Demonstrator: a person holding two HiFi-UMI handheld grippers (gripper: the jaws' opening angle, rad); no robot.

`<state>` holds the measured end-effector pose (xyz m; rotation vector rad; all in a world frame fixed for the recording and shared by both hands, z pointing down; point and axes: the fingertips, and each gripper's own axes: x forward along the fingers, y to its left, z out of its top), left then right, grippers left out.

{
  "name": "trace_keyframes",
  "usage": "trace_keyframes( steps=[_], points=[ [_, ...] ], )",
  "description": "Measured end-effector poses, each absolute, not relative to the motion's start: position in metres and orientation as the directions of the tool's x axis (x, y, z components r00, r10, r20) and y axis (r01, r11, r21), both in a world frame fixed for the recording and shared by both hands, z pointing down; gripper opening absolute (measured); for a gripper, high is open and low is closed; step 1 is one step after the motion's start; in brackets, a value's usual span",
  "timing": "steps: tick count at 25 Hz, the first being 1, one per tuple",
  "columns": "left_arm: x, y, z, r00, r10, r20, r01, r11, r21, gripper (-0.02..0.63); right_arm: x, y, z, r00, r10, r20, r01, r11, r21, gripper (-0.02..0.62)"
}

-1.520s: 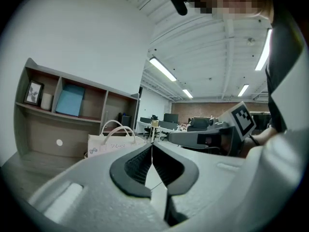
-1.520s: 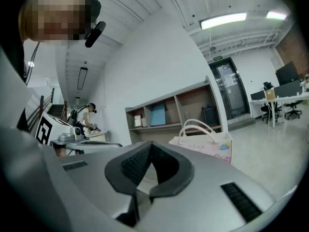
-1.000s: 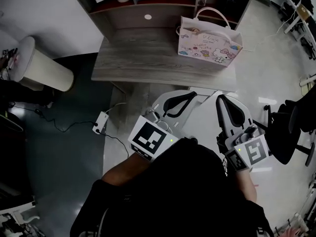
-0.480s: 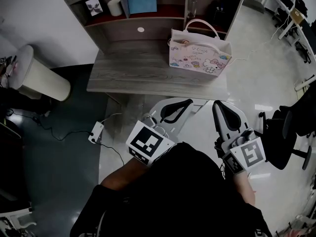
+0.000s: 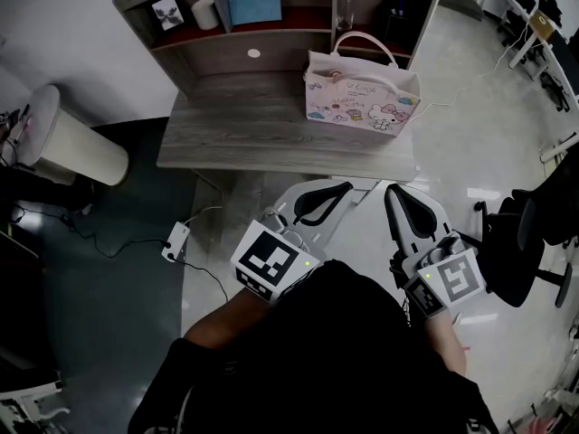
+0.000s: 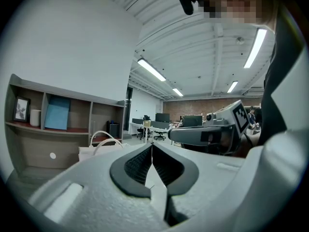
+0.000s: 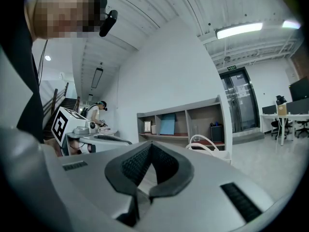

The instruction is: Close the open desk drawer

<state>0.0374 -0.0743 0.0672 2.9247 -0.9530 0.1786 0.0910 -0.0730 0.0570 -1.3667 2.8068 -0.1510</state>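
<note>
The grey wooden desk stands ahead of me, with a shelf unit at its back. A pale strip shows under the desk's front edge; I cannot tell whether it is the drawer. My left gripper hangs short of that front edge, jaws shut and holding nothing. My right gripper floats beside it to the right, also shut and holding nothing. In the left gripper view the pads meet at the left gripper's tip. The right gripper's pads meet the same way.
A pink cartoon-print bag stands on the desk's right part. A white bin is at the left, with a power strip and cable on the floor. A black office chair is at the right.
The head view has drawn back, so the desk and bag sit higher and further left in it. Both grippers stay shut and have barely shifted.
</note>
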Motion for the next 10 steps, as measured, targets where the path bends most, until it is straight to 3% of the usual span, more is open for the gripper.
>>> trace_keyframes(
  steps=[10],
  points=[
    [0.0274, -0.0686, 0.0718, 0.798, -0.587, 0.135, -0.596, -0.803, 0.033, 0.008, 0.0823, -0.0685, 0.0646, -0.624, -0.78, 0.046, -0.78, 0.617, -0.103, 0.011]
  ],
)
